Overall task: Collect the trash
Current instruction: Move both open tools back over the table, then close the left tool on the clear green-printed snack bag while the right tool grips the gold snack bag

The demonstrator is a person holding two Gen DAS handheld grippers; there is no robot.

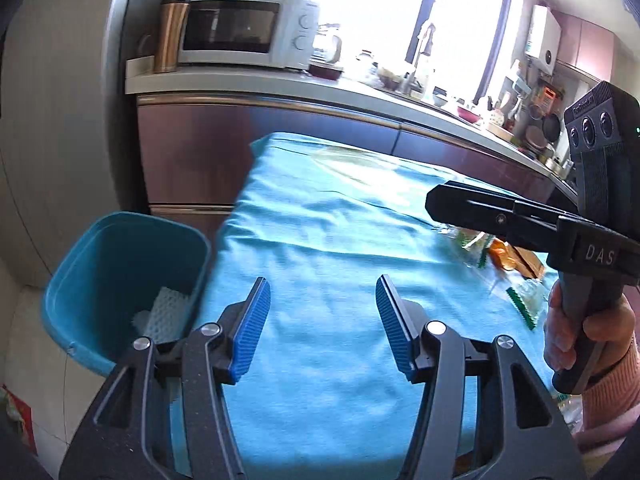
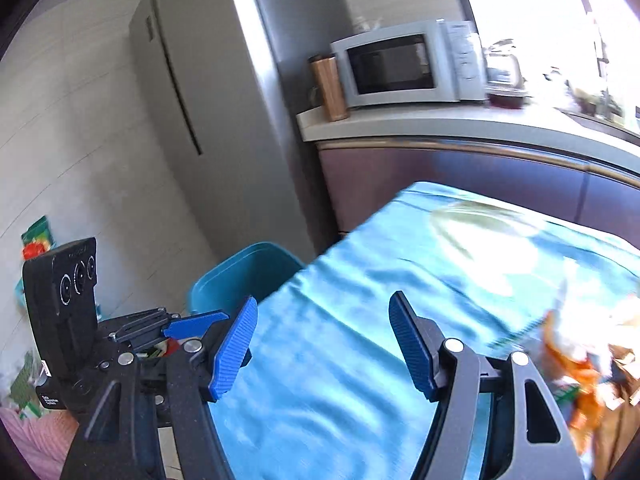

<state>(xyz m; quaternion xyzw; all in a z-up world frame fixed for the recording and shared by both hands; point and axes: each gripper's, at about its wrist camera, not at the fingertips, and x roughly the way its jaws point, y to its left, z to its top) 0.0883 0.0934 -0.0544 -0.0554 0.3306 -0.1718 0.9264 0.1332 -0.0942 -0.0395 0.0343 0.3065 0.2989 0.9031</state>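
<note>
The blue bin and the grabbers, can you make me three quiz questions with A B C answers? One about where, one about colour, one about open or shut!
1. Where is the bin?
A. on the table
B. on the floor by the table's left edge
C. on the counter

2. What colour is the tablecloth?
A. red
B. white
C. light blue

3. How is the left gripper?
A. open, holding nothing
B. shut on a wrapper
C. shut on a cup

Answers:
1 B, it stands lower than the cloth's edge.
2 C, the cloth shows light blue in both views.
3 A, only cloth shows between its pads.
</note>
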